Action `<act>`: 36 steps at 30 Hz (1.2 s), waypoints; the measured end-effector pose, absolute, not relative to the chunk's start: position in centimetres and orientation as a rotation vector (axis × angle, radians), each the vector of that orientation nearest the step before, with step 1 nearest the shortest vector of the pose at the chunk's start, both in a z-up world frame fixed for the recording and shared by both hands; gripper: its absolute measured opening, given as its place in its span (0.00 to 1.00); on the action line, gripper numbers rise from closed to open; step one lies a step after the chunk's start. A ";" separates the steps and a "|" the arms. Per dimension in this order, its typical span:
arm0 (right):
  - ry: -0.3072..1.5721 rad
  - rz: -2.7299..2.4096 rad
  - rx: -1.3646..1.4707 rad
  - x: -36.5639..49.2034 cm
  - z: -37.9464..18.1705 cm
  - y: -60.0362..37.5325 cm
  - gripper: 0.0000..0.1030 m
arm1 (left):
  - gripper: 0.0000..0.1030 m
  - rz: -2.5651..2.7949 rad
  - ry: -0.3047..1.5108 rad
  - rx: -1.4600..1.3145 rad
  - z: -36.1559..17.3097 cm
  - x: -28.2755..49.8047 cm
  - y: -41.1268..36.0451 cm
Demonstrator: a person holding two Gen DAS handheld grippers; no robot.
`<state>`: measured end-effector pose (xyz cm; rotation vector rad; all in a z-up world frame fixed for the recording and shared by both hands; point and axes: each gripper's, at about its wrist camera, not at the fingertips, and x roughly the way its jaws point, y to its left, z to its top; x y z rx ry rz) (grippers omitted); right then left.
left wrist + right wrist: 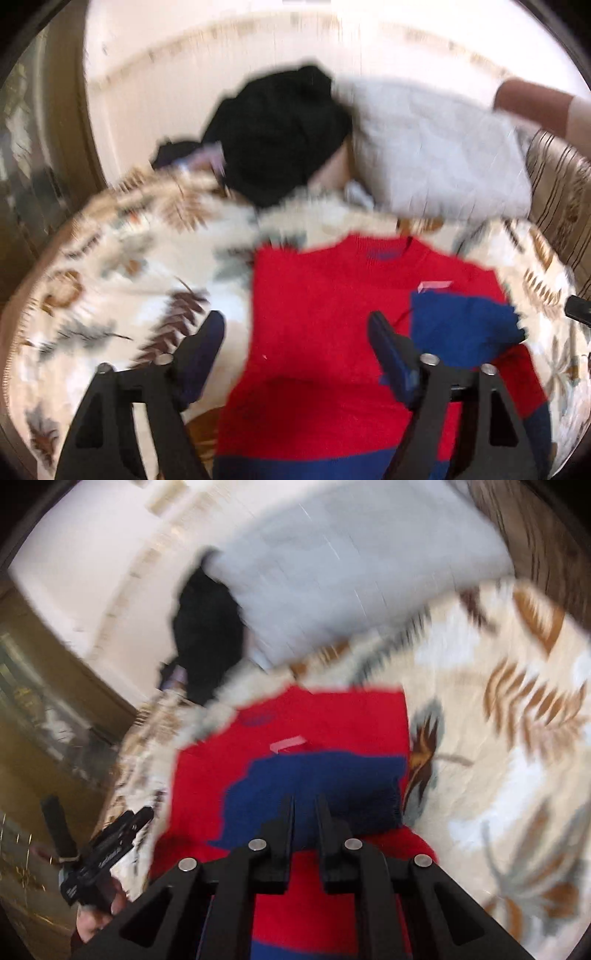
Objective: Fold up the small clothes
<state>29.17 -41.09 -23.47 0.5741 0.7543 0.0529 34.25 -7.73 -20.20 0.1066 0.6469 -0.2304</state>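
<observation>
A red sweater point(325, 325) with a blue hem lies flat on a leaf-print blanket point(122, 266). Its blue sleeve end point(461, 325) is folded across the chest, next to a small white tag. My left gripper point(295, 321) hovers over the sweater's left half, open wide with nothing between its fingers. In the right wrist view the sweater point(332, 723) and blue sleeve point(314, 779) lie just ahead of my right gripper point(306, 803), whose jaws stand almost together with no cloth seen between them. The left gripper point(99, 812) shows at lower left, held by a hand.
Behind the blanket lie a black garment point(280, 129) and a pale grey folded cloth point(436, 147) on the cream bed. A striped cushion point(557, 184) sits at the right, an arm point(532, 103) above it. Brown furniture point(44, 709) stands at the left.
</observation>
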 end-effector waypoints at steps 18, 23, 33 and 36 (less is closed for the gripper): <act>0.551 0.182 0.548 9.3 -16.0 -36.9 0.82 | 0.91 -0.191 0.478 0.179 -12.8 17.2 -5.9; 0.530 0.213 0.533 7.1 -15.3 -35.7 0.82 | 0.91 -0.181 0.445 0.179 -11.4 15.3 -5.4; 0.515 0.269 0.504 4.7 -14.6 -33.7 0.82 | 0.91 -0.162 0.434 0.191 -10.9 14.0 -5.3; 0.514 0.264 0.478 4.3 -14.6 -33.2 0.82 | 0.91 -0.156 0.429 0.195 -10.9 13.8 -5.2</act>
